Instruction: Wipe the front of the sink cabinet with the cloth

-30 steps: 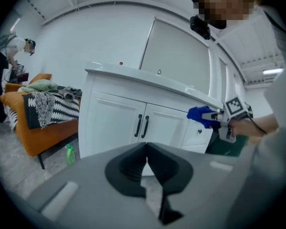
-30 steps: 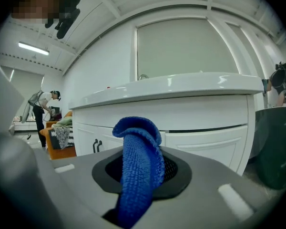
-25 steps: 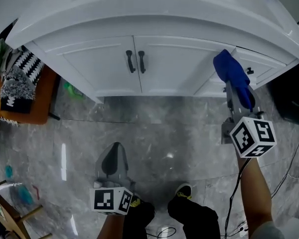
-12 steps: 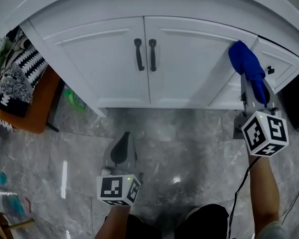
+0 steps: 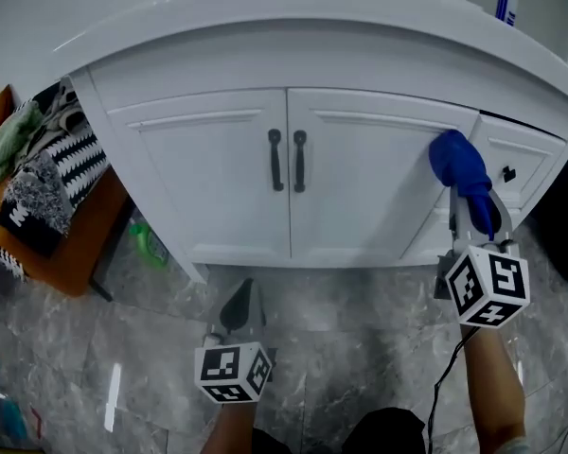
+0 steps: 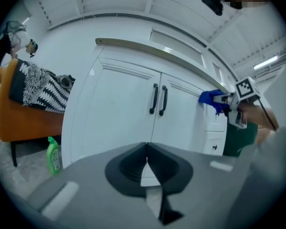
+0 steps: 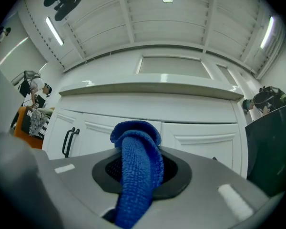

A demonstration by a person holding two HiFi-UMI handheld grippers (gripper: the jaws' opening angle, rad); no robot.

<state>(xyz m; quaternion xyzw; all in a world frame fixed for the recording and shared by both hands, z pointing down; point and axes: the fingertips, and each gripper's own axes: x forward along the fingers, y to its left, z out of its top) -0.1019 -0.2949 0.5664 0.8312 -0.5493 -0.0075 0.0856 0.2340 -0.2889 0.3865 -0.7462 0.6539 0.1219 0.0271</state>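
The right tongs [image 5: 471, 218] are clamped on the blue cloth [image 5: 457, 162], its bunched end poking out at 12 o'clock against the sink cabinet [image 5: 208, 192], at the outer edge of the right door [image 5: 369, 192]. The left tongs [image 5: 243, 303], closed and empty, hang at 8 o'clock, farther from the cabinet.

Cloth [image 7: 136, 175] – blue, nubby knit; cabinet [image 5: 360, 187] – glossy white; floor [image 5: 360, 348] – polished stone.

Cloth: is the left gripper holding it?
No, the cloth is clamped in the right gripper; the left gripper is shut, empty.
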